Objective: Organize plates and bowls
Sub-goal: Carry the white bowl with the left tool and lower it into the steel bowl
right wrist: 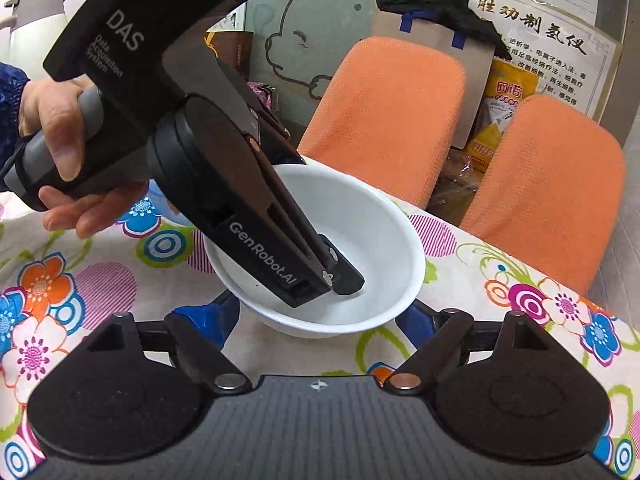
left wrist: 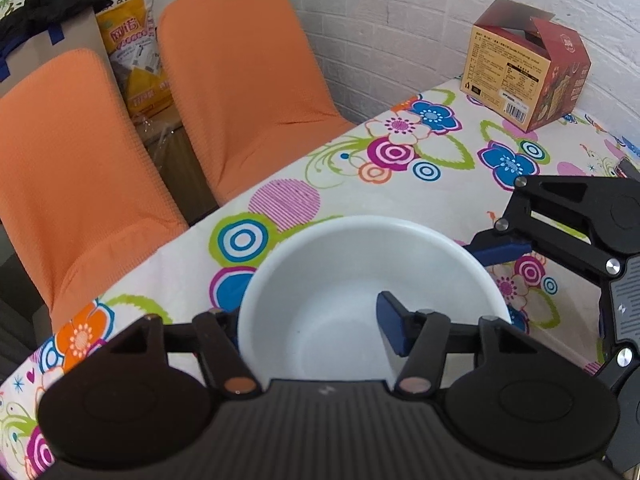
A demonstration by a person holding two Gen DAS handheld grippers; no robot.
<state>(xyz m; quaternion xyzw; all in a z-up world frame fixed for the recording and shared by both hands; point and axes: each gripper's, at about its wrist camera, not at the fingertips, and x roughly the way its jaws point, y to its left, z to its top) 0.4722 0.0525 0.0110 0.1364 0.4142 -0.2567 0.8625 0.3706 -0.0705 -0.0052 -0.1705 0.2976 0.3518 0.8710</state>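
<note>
Bowl, seen from the left wrist, sits on the desk with its near-left wall between the fingers of the left tongs: the right blue pad is inside the bowl, the left finger outside by the rim, mostly hidden, so these tongs grip the wall. The bowl is white, smooth, round and deep, and holds only that pad. A glossy cloth printed with bright flowers and rings covers the desk. The right tongs reach in from the right, one blue pad just beside the rim. A cardboard box stands well back near a white brick wall, and two orange ribbed chair backs stand at the desk's edge. From the right wrist, the bowl lies just ahead of the right tongs, whose blue pads are spread wide, one either side of its near base, gripping nothing. The left tongs slant down into the bowl, one black finger against its inner wall, and a hand holds their grey handle.
</note>
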